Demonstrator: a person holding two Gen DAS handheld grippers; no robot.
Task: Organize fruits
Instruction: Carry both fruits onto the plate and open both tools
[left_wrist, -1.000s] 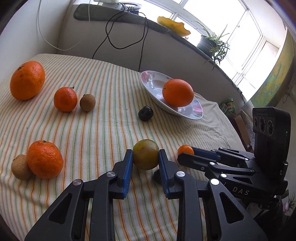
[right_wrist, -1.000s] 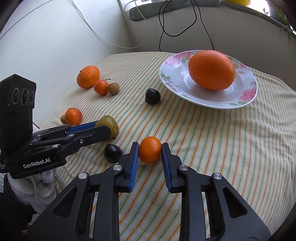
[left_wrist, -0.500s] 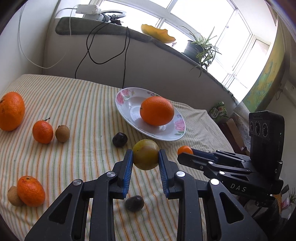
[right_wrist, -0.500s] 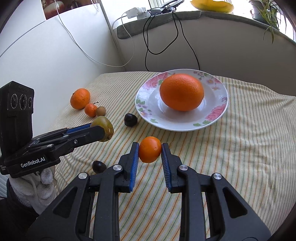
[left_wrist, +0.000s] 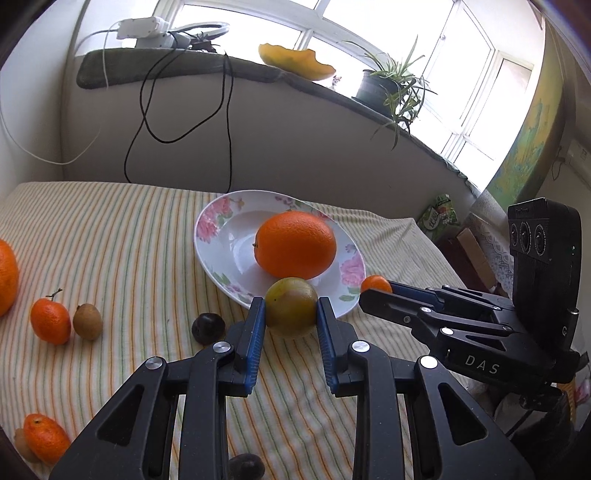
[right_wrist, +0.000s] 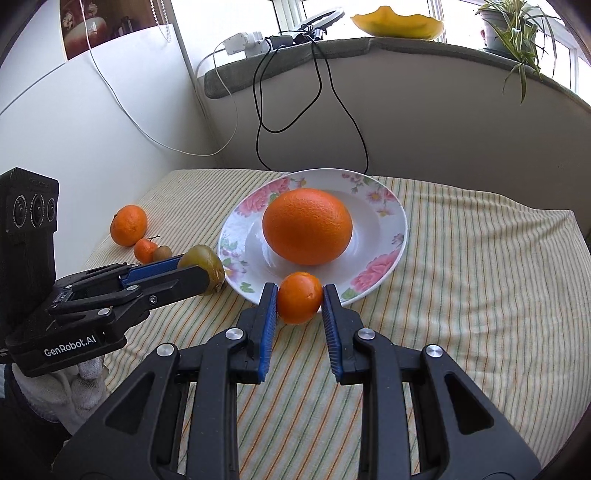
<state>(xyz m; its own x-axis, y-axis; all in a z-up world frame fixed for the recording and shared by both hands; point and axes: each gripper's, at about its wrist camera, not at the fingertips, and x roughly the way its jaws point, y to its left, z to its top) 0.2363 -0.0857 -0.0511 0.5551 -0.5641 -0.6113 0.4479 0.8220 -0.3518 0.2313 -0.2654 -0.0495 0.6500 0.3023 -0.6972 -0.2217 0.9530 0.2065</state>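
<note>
A flowered white plate (left_wrist: 212, 236) (right_wrist: 388, 221) holds one big orange (left_wrist: 295, 249) (right_wrist: 306, 226). My left gripper (left_wrist: 291, 314) is shut on a yellow-green round fruit (left_wrist: 291, 310) (right_wrist: 201, 258), held in the air just before the plate's near rim. My right gripper (right_wrist: 299, 301) is shut on a small mandarin (right_wrist: 299, 302) (left_wrist: 375, 284), also lifted at the plate's near edge. Each gripper shows in the other's view, side by side. Loose mandarins (left_wrist: 50, 321) (right_wrist: 129, 225), a kiwi (left_wrist: 87, 321) and dark plums (left_wrist: 208, 328) lie on the striped cloth.
A striped cloth (right_wrist: 480, 280) covers the table. Behind it a wall ledge carries cables (left_wrist: 225, 122), a power strip, a yellow bowl (right_wrist: 399, 22) and a potted plant (left_wrist: 388, 85). More fruit lies at the left edge (left_wrist: 44, 437). A gloved hand (right_wrist: 74, 380) holds the left gripper.
Both grippers rose off the cloth with their fruit and moved forward to the plate's near rim. The plate and big orange now sit closer and more central.
</note>
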